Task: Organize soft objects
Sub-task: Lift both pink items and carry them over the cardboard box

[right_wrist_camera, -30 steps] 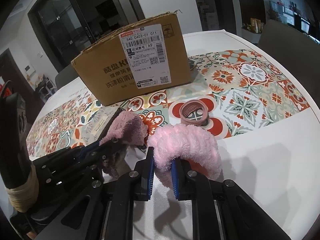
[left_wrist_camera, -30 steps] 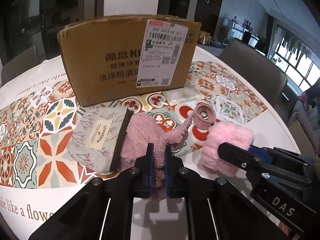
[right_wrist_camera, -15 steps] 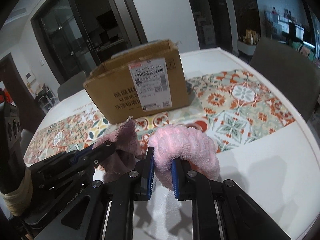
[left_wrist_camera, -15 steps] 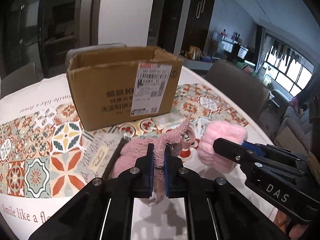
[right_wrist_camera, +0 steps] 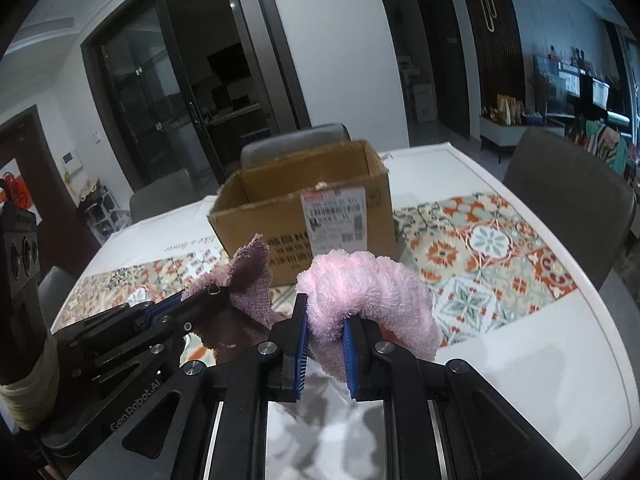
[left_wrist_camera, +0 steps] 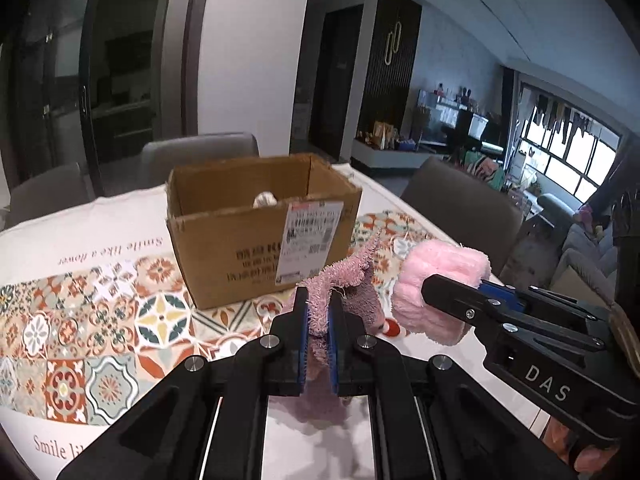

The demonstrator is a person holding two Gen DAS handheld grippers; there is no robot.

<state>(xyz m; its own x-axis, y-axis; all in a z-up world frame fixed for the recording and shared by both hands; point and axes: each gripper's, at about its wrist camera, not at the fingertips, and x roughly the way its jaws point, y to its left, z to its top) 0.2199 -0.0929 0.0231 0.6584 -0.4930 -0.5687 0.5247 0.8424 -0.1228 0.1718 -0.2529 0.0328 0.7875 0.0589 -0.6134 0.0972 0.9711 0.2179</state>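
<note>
The desk (left_wrist_camera: pixel 400 200) is covered by a patterned cloth, and an open cardboard box (left_wrist_camera: pixel 256 240) is set on it. A mauve towel (left_wrist_camera: pixel 352 292) is pinched by the left gripper (left_wrist_camera: pixel 318 344), a pink fluffy band (right_wrist_camera: pixel 368 292) by the right gripper (right_wrist_camera: pixel 324 352). Both should be carried well above the near rim and released inside only.
</note>
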